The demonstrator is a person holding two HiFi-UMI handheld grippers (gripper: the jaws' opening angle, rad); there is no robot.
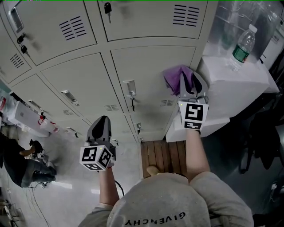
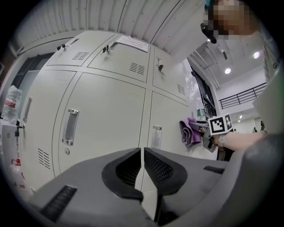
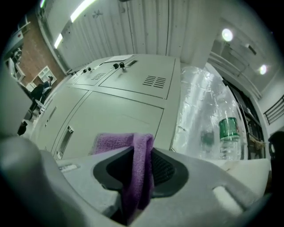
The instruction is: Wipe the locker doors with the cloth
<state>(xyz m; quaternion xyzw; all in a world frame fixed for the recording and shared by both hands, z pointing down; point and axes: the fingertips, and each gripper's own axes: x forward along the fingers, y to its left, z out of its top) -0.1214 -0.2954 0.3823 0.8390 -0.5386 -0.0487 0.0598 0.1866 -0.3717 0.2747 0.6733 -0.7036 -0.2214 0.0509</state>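
A bank of cream metal locker doors (image 1: 146, 75) fills the head view. My right gripper (image 1: 190, 85) is shut on a purple cloth (image 1: 174, 77), held close to the lower right door near its vent; I cannot tell if the cloth touches the door. In the right gripper view the purple cloth (image 3: 137, 168) hangs folded between the jaws. My left gripper (image 1: 101, 126) sits lower and to the left, shut and holding nothing, with the jaws almost touching in the left gripper view (image 2: 142, 170). That view also shows the purple cloth (image 2: 190, 131) at the right.
A white cabinet (image 1: 235, 80) stands right of the lockers with a plastic water bottle (image 1: 242, 46) on top. A wooden pallet (image 1: 162, 155) lies on the floor below. Keys (image 1: 108, 9) hang from upper doors. A seated person (image 1: 20, 162) is at far left.
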